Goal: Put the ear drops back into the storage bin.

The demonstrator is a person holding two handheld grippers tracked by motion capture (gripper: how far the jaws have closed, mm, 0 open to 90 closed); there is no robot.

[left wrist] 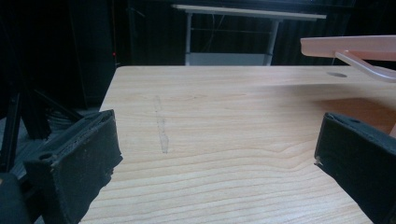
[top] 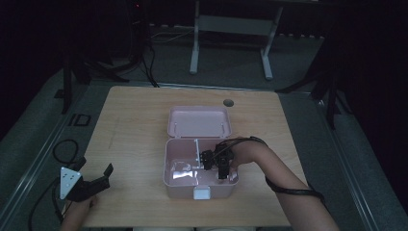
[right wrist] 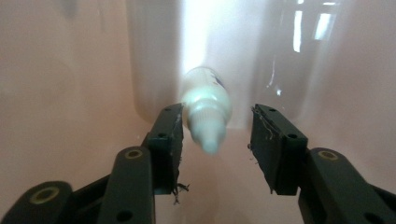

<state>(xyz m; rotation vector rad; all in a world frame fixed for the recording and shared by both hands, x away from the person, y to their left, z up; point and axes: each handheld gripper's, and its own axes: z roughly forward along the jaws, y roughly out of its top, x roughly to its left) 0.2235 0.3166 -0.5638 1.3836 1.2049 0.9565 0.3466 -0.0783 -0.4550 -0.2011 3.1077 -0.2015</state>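
Light wooden table (top: 134, 120), open pink box (top: 173, 180) on it

Your right hand-held gripper (top: 222, 174) points down, jaws slightly parted; your left hand-held gripper (top: 98, 179) rests low, jaws wide apart.

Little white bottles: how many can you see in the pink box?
1. The white squeeze bottle lies in the pink box, in its right compartment; more may hide under the hand.
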